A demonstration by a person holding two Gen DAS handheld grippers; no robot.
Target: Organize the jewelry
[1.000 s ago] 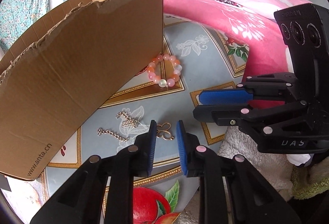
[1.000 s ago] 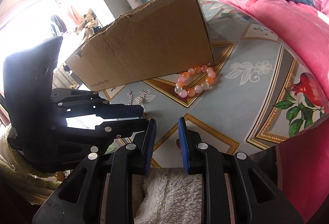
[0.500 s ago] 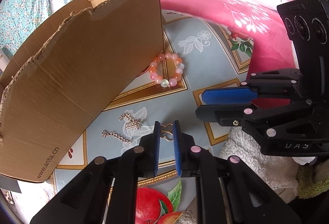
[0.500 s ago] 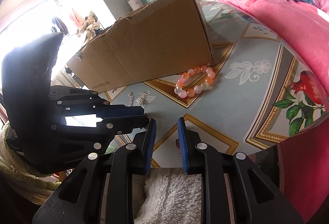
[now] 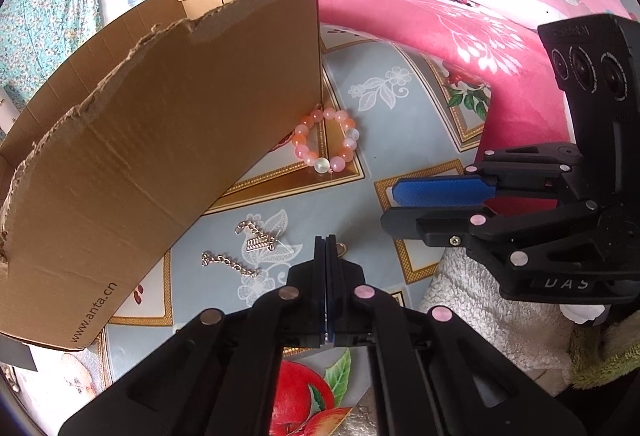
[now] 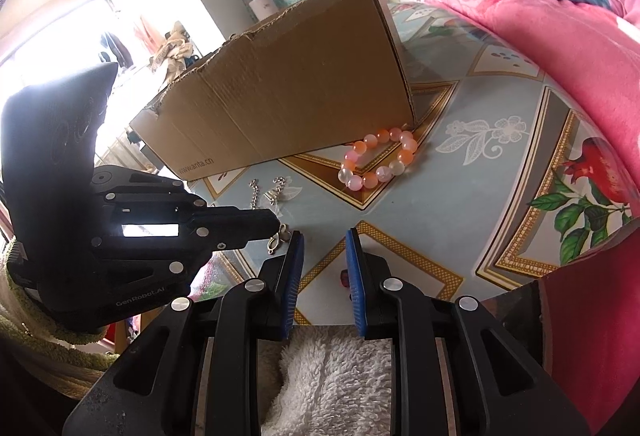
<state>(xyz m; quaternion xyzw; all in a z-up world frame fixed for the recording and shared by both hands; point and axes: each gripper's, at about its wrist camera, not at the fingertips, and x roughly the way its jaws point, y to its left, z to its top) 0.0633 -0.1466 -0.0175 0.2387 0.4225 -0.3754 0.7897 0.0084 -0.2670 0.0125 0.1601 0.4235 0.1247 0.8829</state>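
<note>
nearest to us, the left gripper (image 5: 326, 242) has just been closing and its jaws now meet on the small gold butterfly pendant (image 6: 280, 236), where a second ago that charm lay loose between parted pads. in the left wrist view only one gold loop peeks out beside the tip; in the right wrist view the charm hangs from the closed tip, just above the patterned tablecloth (image 5: 400, 140). we take this as the pick being made, so the next step looks like lifting and carrying it to the cardboard box (image 5: 160, 140), which we judge to be where the jewelry goes. the hold is on a thin edge, so the charm could slip.

the right gripper (image 6: 322, 256) is level with the pendant, on the side away from the box, its pads a narrow gap apart with nothing between them, over the table edge and a white fleece cloth (image 6: 320, 380). it has not moved.

between the pendant and the box lie two silver chain earrings (image 5: 244, 248), close to the box's near wall. further along that wall, at its far corner, the pink bead bracelet (image 5: 326, 144) touches the box, untouched. beyond the box and to its right sits a pink quilt (image 5: 420, 20).
</note>
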